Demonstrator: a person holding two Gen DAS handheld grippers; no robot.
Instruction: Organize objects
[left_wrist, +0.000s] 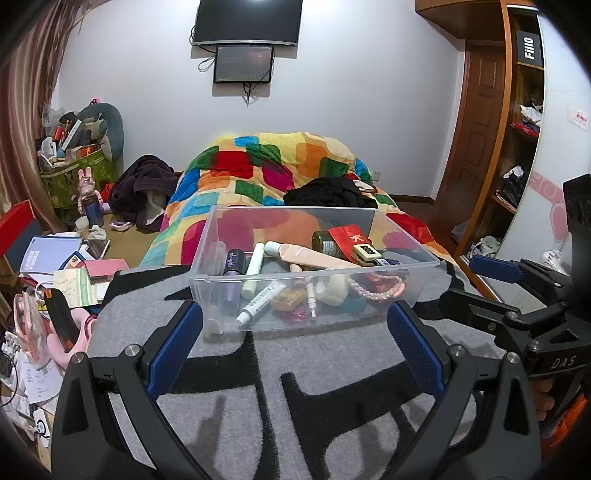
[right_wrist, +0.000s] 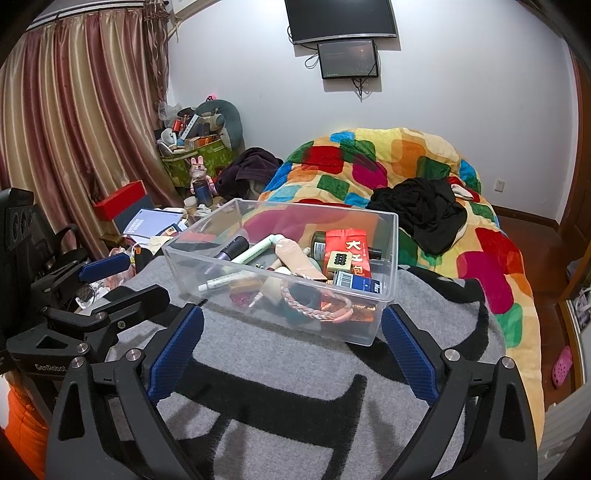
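A: Where is your bin (left_wrist: 314, 266)?

B: It sits on the grey and black blanket (left_wrist: 332, 369), just beyond your 2 grippers. It is clear plastic, open on top, and upright.

A: What is in it?

B: You have a jumble in there. A purple tube (left_wrist: 233, 273) lies at the left, with a pale green tube (left_wrist: 254, 271) just right of it. A white tube (left_wrist: 260, 302) lies near the front wall. A beige tube (left_wrist: 317, 254) lies across the middle. A dark jar (right_wrist: 318, 242) and a red packet (right_wrist: 349, 251) sit toward the far right, and a small cream block (right_wrist: 338, 261) rests on the packet. A blue box (right_wrist: 356, 282) is at the right wall. A pink braided band (right_wrist: 317, 302) lies at the near right corner.

A: And your left gripper (left_wrist: 295, 347)?

B: Its jaws stand wide apart with nothing between them. The blue pads (left_wrist: 177, 347) sit just short of the bin's near wall, 1 on each side.

A: Your right gripper (right_wrist: 291, 347)?

B: Also spread wide and empty. Its pads (right_wrist: 408, 354) flank the bin's near right corner without touching it, as far as I can see. It is just right of your left gripper, with the 2 side by side.

A: What lies behind?

B: A bright patchwork quilt (right_wrist: 406, 162) covers the bed, with black clothing (right_wrist: 421, 210) on it. Papers and boxes (left_wrist: 66, 266) crowd the left. A screen (right_wrist: 341, 18) hangs on the far wall.
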